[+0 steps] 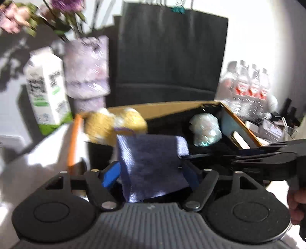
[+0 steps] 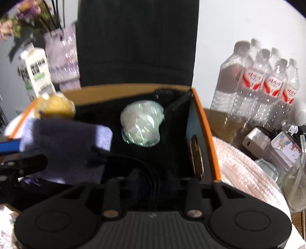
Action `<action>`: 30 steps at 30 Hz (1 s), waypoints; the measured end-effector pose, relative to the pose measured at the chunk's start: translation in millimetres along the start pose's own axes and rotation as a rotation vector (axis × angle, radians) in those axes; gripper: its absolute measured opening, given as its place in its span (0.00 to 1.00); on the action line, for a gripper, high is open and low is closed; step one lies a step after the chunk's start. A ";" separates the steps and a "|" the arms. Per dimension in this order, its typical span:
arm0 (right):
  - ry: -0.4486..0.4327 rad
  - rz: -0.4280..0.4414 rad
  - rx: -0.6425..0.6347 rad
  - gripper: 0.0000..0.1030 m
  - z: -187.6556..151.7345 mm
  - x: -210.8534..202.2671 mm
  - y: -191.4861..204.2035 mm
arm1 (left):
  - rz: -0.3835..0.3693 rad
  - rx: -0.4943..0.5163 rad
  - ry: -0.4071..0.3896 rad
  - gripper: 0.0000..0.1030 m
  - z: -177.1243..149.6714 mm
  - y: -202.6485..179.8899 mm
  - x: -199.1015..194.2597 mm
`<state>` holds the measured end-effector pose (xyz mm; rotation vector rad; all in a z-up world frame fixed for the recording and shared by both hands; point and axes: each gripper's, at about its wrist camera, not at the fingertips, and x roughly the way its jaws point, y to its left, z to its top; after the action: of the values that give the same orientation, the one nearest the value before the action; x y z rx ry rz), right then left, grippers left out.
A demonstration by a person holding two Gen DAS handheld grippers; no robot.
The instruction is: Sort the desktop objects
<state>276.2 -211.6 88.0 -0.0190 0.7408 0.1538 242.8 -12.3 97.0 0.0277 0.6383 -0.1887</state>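
A lived-in home or small-office desk was indicated — a milk carton (image 1: 45, 92), wrapped flowers (image 1: 86, 67), a shrink-wrapped pack of water bottles (image 2: 262, 84), a charger plug (image 2: 255, 141) and a black-lined storage box (image 2: 205, 134) were crowded against a white wall.

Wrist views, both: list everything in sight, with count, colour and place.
box: one, orange-edged, black inside, centre
plastic wrap: one, clear, crumpled, inside box
cloth: one, purple-blue, between left jaws
sponge-like lump: one, yellow, at box's left rim
paper bag: one, black, behind box
carton: one, white-green, back left
flowers: several, purple, back left
water bottles: several, clear, red labels, right
left gripper: one, black, jaws open
right gripper: one, black, beside cloth
hand: one, holding right gripper
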 end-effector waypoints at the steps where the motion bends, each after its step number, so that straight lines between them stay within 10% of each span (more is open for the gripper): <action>1: -0.027 0.005 0.004 0.52 -0.2 -10.9 0.3 | 0.029 0.001 -0.006 0.74 1.7 -0.1 -8.6; 11: -0.214 0.013 -0.021 0.77 -57.3 -132.8 10.9 | 0.161 -0.041 -0.110 0.80 -35.8 -2.8 -118.6; 30: -0.199 0.067 -0.056 0.93 -270.4 -231.8 23.9 | 0.049 -0.093 -0.052 0.86 -214.2 -55.4 -241.3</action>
<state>-77.3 -238.1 45.3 -0.0318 0.5383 0.2366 -83.5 -8.7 70.2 -0.0509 0.5930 -0.1124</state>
